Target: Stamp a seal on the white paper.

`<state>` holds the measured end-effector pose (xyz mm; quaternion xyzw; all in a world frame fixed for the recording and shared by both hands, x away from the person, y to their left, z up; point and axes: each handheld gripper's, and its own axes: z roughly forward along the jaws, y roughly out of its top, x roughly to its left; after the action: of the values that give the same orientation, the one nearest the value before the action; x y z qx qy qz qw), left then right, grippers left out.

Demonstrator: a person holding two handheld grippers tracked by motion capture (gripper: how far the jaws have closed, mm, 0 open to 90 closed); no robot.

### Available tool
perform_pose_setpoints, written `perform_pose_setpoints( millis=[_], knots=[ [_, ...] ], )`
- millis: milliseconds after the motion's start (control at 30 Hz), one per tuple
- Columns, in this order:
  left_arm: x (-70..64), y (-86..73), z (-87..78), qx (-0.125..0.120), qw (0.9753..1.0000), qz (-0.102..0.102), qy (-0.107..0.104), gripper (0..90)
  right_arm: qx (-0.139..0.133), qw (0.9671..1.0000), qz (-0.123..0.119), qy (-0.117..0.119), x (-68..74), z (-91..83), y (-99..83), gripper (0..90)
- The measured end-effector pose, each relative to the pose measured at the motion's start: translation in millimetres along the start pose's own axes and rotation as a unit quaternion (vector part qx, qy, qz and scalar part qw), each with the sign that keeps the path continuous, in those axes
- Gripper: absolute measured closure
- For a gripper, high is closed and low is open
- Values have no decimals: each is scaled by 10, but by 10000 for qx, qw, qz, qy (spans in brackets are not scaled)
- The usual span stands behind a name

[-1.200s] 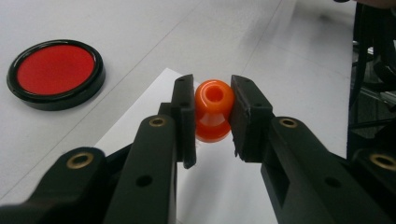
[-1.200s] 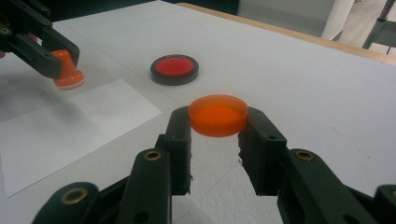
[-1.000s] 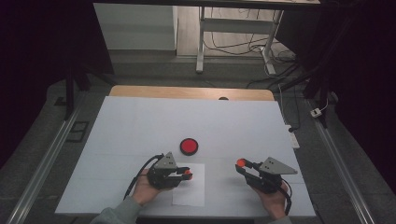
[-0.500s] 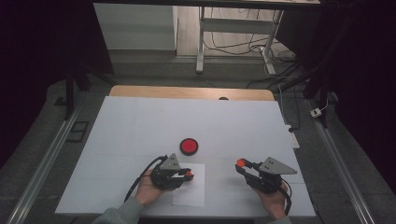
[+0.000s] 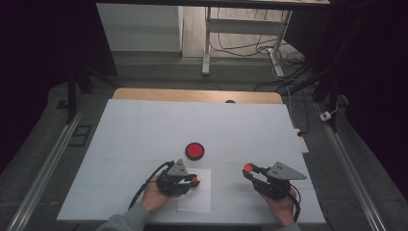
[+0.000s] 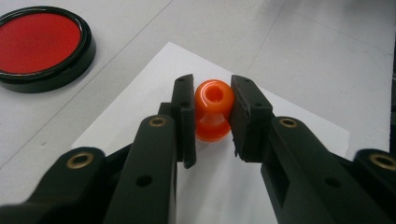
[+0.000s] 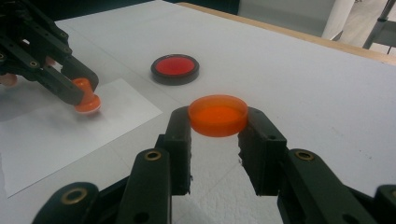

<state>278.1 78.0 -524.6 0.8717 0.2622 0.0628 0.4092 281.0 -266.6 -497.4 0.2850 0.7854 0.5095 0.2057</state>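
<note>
- Left gripper [image 6: 212,119] clamps an orange stamp [image 6: 213,110] between its two black jaws; the knob top with a round hole faces up, gripped on both sides.
- In the high view the left gripper [image 5: 192,180] sits over a white paper sheet [image 5: 198,201], with the stamp [image 5: 195,180] at its tip.
- In the right gripper view the stamp [image 7: 87,100] shows its wide base touching or just above the paper [image 7: 56,140]; cannot tell which. Left gripper [image 7: 81,95] comes in from that view's left.
- Right gripper [image 7: 215,133] grasps an orange round cap [image 7: 217,115], one jaw on each side of its rim, cap held level and raised off the table [image 7: 303,84].
- In the high view the right gripper [image 5: 248,169] is well apart from the left one, off the paper, with the cap [image 5: 248,167] at its tip.
- Red disc in a black rim [image 5: 195,150] lies flat on the table [image 5: 144,130], beyond the left fingertips, near the paper's far edge but not on it.
- Same disc [image 6: 39,44] sits up-left of the left jaws; in the right gripper view the disc [image 7: 175,68] lies beyond the held cap, between the two grippers' tips.
- No brand, label or writing readable on stamp, cap, disc or paper; paper looks blank.
- A hand [image 5: 154,195] holds the left gripper, another hand [image 5: 281,207] the right.
</note>
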Motion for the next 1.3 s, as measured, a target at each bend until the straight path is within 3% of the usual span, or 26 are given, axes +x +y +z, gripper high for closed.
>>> perform_pose_setpoints(
  millis=[1300],
  knots=[
    [-75,-47,73,137,9991,324,248,727,-20,10000,-4,-10,0,-13,9,644]
  ],
)
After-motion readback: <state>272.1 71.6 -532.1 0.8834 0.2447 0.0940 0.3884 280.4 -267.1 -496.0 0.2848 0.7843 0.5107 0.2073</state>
